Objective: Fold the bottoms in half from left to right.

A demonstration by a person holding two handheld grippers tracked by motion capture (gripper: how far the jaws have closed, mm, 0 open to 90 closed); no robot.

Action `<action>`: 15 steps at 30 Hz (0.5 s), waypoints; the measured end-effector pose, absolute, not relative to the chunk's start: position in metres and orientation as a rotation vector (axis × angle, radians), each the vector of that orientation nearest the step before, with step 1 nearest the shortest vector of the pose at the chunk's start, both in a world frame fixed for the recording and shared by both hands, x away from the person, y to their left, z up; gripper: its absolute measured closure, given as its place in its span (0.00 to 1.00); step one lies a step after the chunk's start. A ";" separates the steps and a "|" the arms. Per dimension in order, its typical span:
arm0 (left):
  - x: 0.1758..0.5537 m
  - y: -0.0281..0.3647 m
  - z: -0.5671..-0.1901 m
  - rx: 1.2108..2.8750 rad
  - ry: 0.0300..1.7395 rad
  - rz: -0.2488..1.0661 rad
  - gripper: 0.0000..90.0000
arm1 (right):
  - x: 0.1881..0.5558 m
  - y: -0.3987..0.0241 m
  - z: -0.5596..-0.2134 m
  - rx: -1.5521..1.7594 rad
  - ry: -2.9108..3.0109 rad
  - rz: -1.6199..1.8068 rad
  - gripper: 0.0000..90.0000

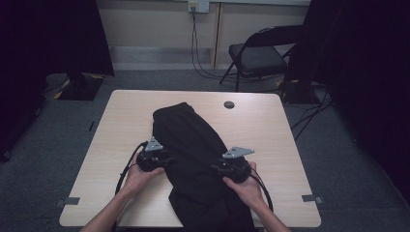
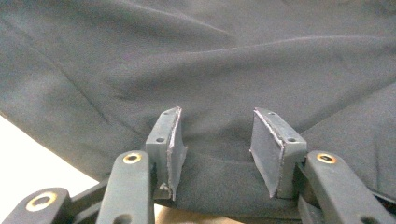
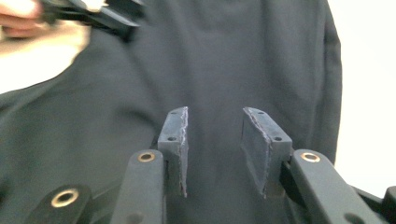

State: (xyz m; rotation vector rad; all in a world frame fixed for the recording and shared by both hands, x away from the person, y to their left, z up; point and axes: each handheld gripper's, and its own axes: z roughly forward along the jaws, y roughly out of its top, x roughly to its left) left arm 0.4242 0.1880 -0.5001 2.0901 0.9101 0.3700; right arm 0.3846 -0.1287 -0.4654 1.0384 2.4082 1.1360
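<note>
My left tongs [image 1: 165, 158] and right tongs [image 1: 216, 167] both gape half-open, empty, over the black garment [image 1: 193, 145] mid-desk [image 1: 270, 140]; I'm between folds, so next I must pinch an edge.

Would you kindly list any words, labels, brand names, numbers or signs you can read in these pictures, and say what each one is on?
None can be read: the black garment, the table, the left gripper and the right gripper carry no visible lettering.
The wall socket is too small to tell.
</note>
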 end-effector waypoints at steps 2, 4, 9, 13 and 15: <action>0.423 0.187 -0.500 2.090 0.911 0.369 0.58 | 0.393 -0.122 -0.477 1.004 2.427 1.042 0.66; 0.423 0.186 -0.500 2.114 0.883 0.391 0.54 | 0.398 -0.120 -0.487 1.033 2.461 1.010 0.62; 0.423 0.188 -0.500 2.099 0.884 0.352 0.52 | 0.388 -0.124 -0.490 1.033 2.482 1.023 0.60; 0.416 0.184 -0.500 2.100 0.839 0.291 0.49 | 0.364 -0.129 -0.491 0.974 2.502 1.025 0.60; 0.407 0.180 -0.500 2.122 0.789 0.275 0.48 | 0.345 -0.134 -0.490 0.948 2.536 1.032 0.60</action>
